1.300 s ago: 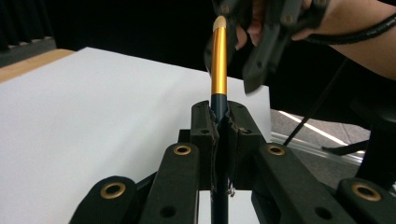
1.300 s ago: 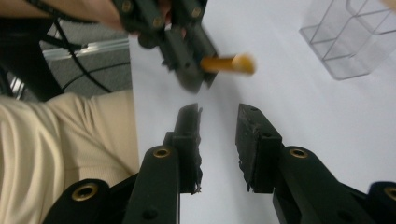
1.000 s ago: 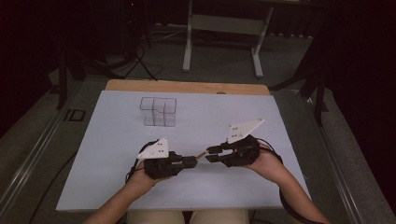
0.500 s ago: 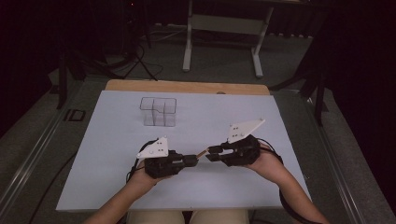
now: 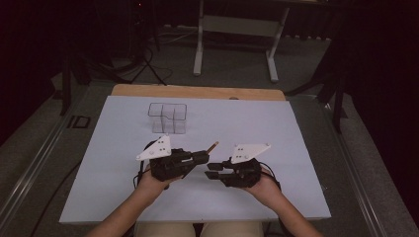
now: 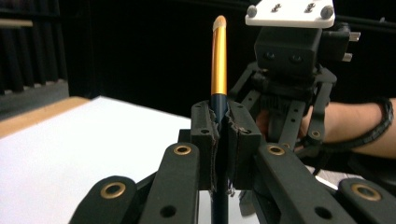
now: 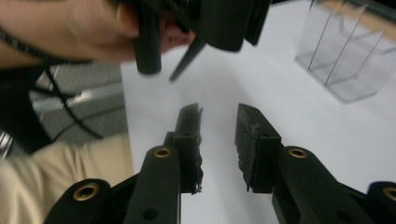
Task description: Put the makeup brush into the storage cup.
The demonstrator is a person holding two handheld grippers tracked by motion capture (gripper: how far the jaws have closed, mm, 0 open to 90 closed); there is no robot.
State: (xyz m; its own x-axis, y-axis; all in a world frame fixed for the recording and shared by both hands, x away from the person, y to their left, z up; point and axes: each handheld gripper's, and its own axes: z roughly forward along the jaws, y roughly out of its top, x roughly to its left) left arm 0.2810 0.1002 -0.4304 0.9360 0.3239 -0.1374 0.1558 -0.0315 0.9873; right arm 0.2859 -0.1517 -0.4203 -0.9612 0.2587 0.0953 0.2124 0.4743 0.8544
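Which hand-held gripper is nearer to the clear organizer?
Left. The left hand-held gripper, holding a brush, is just below the organizer; the right hand-held gripper is lower and further right.

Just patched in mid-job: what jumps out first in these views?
The left gripper, near the table's middle, is clamped on a brush with a gold ferrule, tip pointing away. The right gripper faces it close by, jaws apart with nothing between them. Behind them on the white table stands a clear compartment box.

Left claw (image 5: 205,157) clamping a pencil (image 5: 212,146), right claw (image 5: 213,170) just beside, clear organiser (image 5: 168,117) behind, white table (image 5: 296,138)
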